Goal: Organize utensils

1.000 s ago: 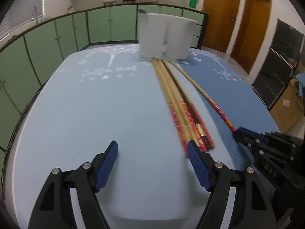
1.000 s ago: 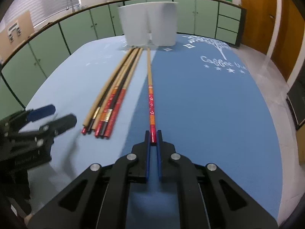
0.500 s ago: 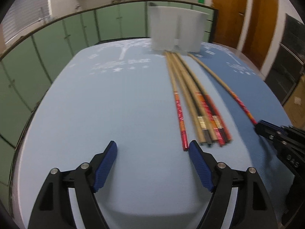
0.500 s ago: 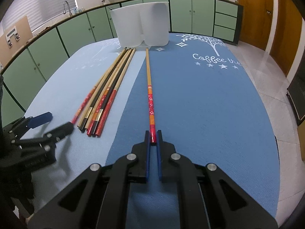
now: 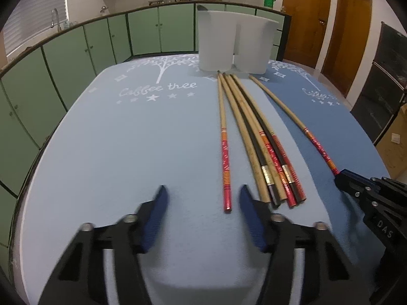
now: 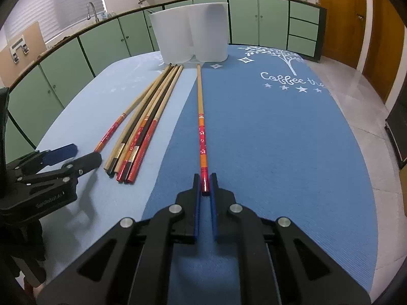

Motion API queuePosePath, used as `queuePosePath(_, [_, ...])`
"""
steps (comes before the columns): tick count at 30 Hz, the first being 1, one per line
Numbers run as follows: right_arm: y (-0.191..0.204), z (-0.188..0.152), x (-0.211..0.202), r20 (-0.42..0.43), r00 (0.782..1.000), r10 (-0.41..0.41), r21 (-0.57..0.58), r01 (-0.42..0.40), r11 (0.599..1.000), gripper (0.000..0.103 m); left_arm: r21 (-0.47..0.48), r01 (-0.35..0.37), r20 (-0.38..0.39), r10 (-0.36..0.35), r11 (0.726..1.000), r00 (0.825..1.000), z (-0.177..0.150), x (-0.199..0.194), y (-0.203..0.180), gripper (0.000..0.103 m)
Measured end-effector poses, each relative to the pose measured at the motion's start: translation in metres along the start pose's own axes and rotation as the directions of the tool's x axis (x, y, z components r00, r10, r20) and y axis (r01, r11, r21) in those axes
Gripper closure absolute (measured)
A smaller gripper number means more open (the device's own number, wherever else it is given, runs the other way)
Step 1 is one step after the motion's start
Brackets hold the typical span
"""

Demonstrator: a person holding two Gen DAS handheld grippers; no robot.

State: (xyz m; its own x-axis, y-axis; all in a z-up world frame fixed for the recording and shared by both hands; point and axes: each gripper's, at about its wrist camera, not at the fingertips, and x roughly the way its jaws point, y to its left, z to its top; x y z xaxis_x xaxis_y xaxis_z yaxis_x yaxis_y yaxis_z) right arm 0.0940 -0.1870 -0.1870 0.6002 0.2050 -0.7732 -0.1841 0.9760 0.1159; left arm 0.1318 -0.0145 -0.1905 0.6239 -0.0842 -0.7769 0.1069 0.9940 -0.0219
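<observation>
Pinching the red end of a long bamboo chopstick (image 6: pixel 200 117), your right gripper (image 6: pixel 205 190) sits low centre. Your left gripper (image 5: pixel 202 203) has just been closing, half-wide, around the loose red-tipped chopstick (image 5: pixel 223 137) at lower centre, pads not touching it.

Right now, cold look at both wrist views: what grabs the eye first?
The right gripper is shut on the red end of a lone chopstick lying along the dark blue mat toward the white holder. Left of it lies a bundle of chopsticks on the light blue mat. The left gripper, jaws just closing, straddles the red tip of the leftmost chopstick, not yet pressing it.
</observation>
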Motion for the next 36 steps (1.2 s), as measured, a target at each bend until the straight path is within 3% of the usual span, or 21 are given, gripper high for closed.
queuePosePath(2, [0.000, 0.000, 0.000, 0.000, 1.000, -0.002, -0.001, 0.002, 1.000, 0.097, 0.005, 0.025, 0.005, -0.025, 1.000, 1.000, 0.000, -0.001, -0.003, 0.080])
queuePosePath(5, [0.000, 0.001, 0.000, 0.001, 1.000, -0.002, -0.002, 0.002, 1.000, 0.097, 0.018, 0.031, 0.011, -0.032, 0.999, 0.999, -0.002, -0.003, -0.008, 0.097])
queuePosePath(10, [0.001, 0.003, -0.005, 0.009, 1.000, 0.007, -0.004, -0.007, 1.000, 0.098, 0.020, 0.039, 0.026, -0.040, 0.999, 0.999, -0.001, -0.010, -0.008, 0.098])
queuePosePath(15, [0.006, 0.012, -0.025, 0.056, 0.998, -0.001, -0.033, 0.002, 0.999, 0.098, 0.028, 0.030, 0.097, -0.032, 0.999, 0.995, 0.010, -0.040, -0.007, 0.098])
queuePosePath(25, [0.003, 0.055, -0.086, 0.190, 0.982, 0.015, -0.044, -0.007, 0.999, 0.098, 0.031, 0.039, 0.258, -0.046, 0.999, 0.965, 0.053, -0.105, -0.001, 0.098])
queuePosePath(31, [-0.003, 0.077, -0.111, 0.252, 0.968, 0.000, -0.058, 0.015, 0.998, 0.098, 0.029, 0.077, 0.261, -0.082, 0.997, 0.962, 0.062, -0.118, -0.002, 0.098])
queuePosePath(36, [-0.004, 0.054, -0.091, 0.177, 0.984, -0.015, -0.028, 0.021, 0.999, 0.098, 0.004, 0.080, 0.168, -0.080, 0.997, 0.983, 0.039, -0.085, 0.002, 0.098])
